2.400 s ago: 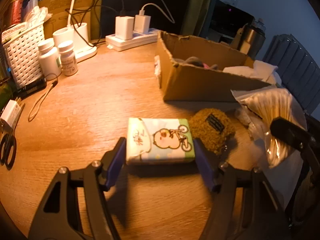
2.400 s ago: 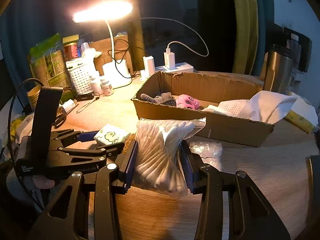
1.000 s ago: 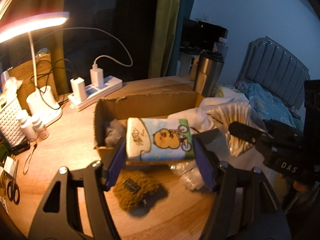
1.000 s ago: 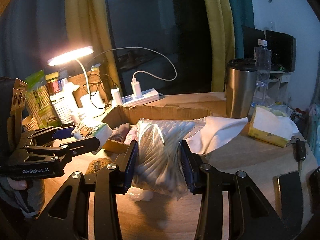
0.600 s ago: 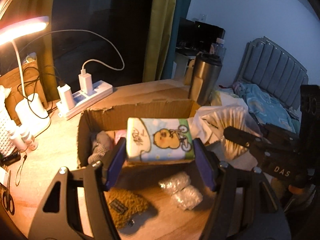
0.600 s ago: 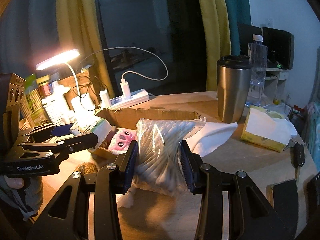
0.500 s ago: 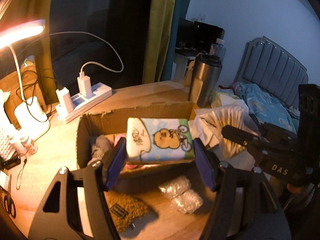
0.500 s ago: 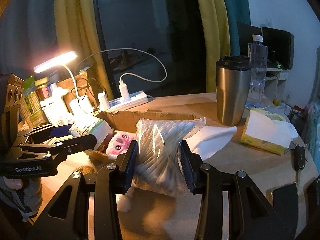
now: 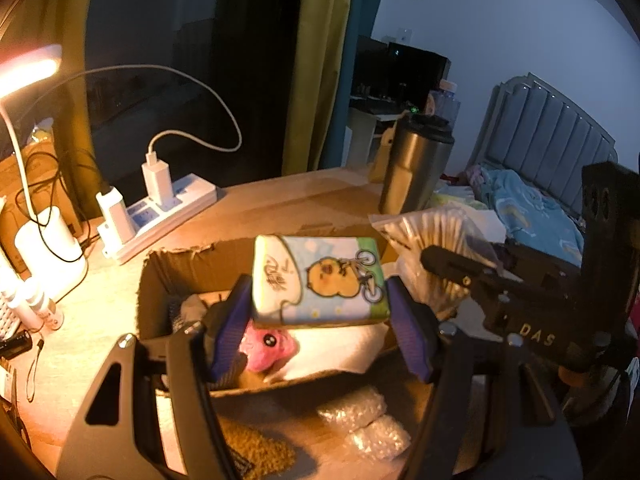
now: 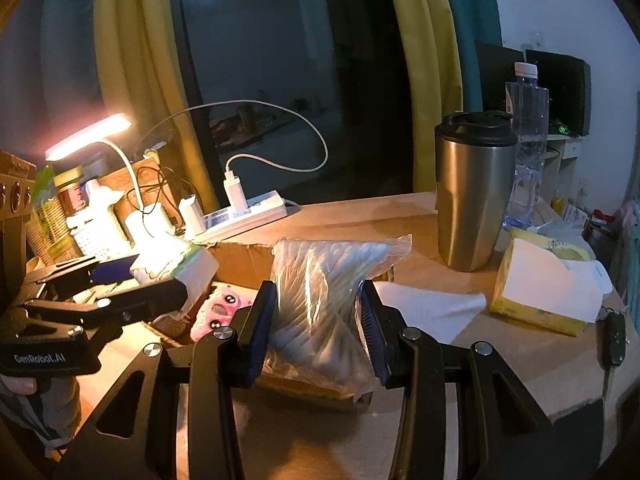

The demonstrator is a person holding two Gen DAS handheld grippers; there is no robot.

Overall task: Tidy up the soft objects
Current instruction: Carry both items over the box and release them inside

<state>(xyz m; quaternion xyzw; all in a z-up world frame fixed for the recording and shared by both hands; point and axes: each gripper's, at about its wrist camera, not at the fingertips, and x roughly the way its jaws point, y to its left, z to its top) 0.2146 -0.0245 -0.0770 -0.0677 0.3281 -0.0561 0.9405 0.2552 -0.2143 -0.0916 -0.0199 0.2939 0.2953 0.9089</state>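
Cardboard box [image 9: 192,258] holds plush [image 9: 266,346]; left tongs [image 9: 316,312] pinch tissues [image 9: 320,280], right tongs [image 10: 318,318] pinch swabs [image 10: 320,296]; bubble wrap [image 9: 364,426] remains on worktop [image 9: 248,204].

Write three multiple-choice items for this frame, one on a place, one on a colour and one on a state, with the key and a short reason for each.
1. Where is the tissue pack held by the left tool?
A. above the open cardboard box
B. flat on the table
C. beside the lamp base

2. What colour is the plush toy in the box?
A. green
B. pink
C. blue

3. What is the state of the right tool?
A. open and empty
B. shut on the steel cup
C. shut on the bag of cotton swabs

Key: 1 A, the pack hangs over the box opening. 2 B, pink fur with dark eyes shows below the pack. 3 C, both pads press the bag's sides.
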